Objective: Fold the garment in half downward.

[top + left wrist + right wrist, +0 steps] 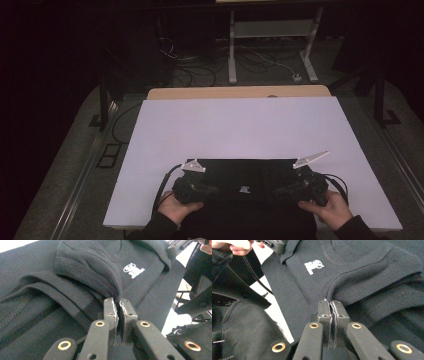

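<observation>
The white counter (240, 130) filled the middle of the frame so the cloth had room to lie flat. The black shirt (245, 175) lay at its bottom edge, near me. My left tool (117, 305) and right tool (332, 305) were clenched on folded shirt edges at either side, likely to fold it evenly.

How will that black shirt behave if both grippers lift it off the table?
The black shirt will probably sag between the left gripper and right gripper, since it already folds softly. It looks light. Its knit seems unlikely to slip.
</observation>
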`<state>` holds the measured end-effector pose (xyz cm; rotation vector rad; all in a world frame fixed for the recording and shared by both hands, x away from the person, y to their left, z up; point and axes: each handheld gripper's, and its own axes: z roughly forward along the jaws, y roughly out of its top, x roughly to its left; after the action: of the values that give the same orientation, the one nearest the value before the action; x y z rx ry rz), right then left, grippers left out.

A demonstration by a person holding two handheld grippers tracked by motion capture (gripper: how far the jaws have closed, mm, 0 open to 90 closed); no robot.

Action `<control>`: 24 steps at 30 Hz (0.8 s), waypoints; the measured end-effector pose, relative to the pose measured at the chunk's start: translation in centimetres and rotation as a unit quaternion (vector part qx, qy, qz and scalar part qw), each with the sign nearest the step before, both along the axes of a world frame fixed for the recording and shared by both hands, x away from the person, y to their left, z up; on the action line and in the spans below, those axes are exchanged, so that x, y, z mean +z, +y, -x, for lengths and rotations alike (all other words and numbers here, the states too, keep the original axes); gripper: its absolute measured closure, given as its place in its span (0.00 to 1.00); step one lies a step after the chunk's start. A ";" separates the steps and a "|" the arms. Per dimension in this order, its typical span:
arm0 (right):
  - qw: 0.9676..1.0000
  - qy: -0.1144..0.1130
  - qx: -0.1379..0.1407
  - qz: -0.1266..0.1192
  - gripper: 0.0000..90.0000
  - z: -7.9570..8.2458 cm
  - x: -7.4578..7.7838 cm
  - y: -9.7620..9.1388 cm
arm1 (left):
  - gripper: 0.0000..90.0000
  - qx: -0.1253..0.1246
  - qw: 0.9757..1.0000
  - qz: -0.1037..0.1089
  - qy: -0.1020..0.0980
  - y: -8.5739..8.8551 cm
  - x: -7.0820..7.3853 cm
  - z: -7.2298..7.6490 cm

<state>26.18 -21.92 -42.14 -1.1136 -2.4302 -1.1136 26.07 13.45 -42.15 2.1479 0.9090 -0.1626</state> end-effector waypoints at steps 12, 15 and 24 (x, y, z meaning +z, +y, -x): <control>1.000 0.002 0.012 0.007 0.95 1.1 -0.1 0.1 | 0.93 -0.015 1.000 -0.007 0.009 -0.1 -0.1 0.9; 1.000 0.004 0.013 0.009 0.94 1.3 -0.1 0.1 | 0.90 -0.014 1.000 -0.007 0.013 0.1 -0.1 0.9; 1.000 -0.023 0.013 0.012 0.77 2.2 0.7 0.0 | 0.64 -0.010 1.000 -0.027 -0.001 0.4 0.4 1.1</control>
<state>23.95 -21.89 -41.43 -1.0730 -2.4924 -1.1170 25.01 13.89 -41.79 2.2064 0.8995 -0.1469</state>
